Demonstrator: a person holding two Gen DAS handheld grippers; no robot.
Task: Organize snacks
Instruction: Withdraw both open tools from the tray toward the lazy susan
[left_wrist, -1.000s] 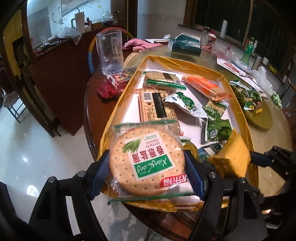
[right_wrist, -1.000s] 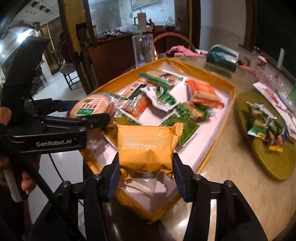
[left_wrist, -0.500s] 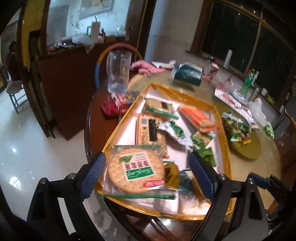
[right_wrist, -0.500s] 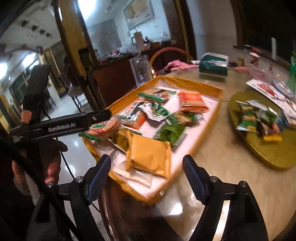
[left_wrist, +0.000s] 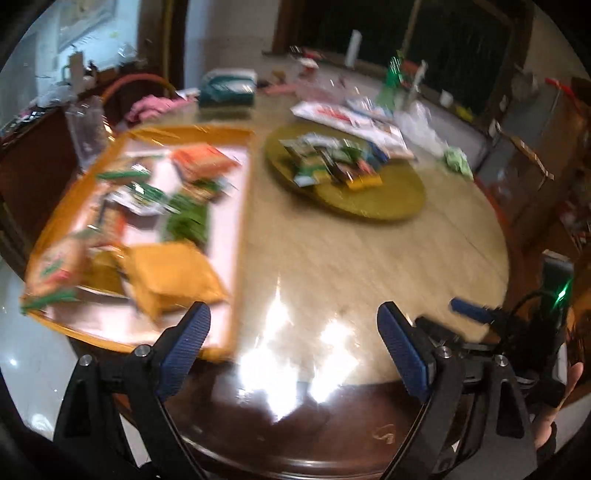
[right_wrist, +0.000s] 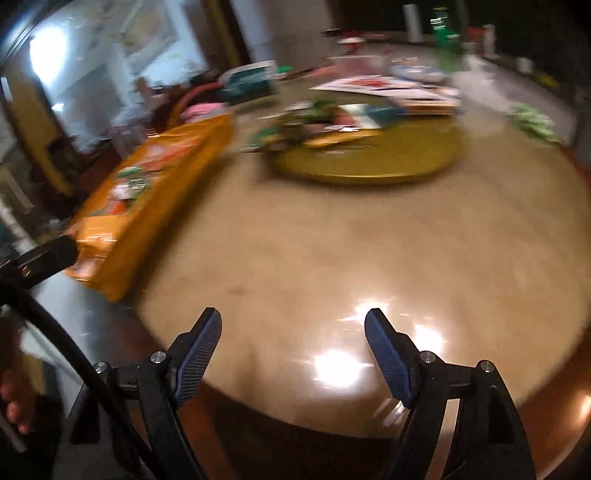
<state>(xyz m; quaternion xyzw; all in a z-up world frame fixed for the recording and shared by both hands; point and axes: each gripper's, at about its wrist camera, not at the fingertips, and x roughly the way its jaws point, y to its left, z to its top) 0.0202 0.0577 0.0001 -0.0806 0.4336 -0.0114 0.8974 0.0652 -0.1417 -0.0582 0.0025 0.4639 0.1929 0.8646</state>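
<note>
The yellow-rimmed tray (left_wrist: 242, 229) holds several snack packs, blurred by motion. Among them, a round cracker pack (left_wrist: 55, 269) and a yellow packet (left_wrist: 173, 275) lie at its near end. My left gripper (left_wrist: 293, 310) is open and empty over the bare tabletop, just right of the tray's near corner. My right gripper (right_wrist: 293, 314) is also open and empty above the table's near edge, with the tray (right_wrist: 118, 266) off to its left. A gold round plate (left_wrist: 388, 195) further back carries a pile of snack packs (left_wrist: 328, 162). The plate (right_wrist: 369, 166) is also in the right wrist view.
At the table's far side stand a teal tissue box (left_wrist: 227, 90), a glass mug (left_wrist: 86, 129), a pink cloth (left_wrist: 151, 105), a green bottle (left_wrist: 393, 79) and printed papers (left_wrist: 347, 118). The dark wooden table rim (left_wrist: 295, 465) runs below my fingers.
Both grippers opened and let go: the cracker pack and the yellow packet now lie in the tray. Both hands swung right, away from the tray, over bare table.
</note>
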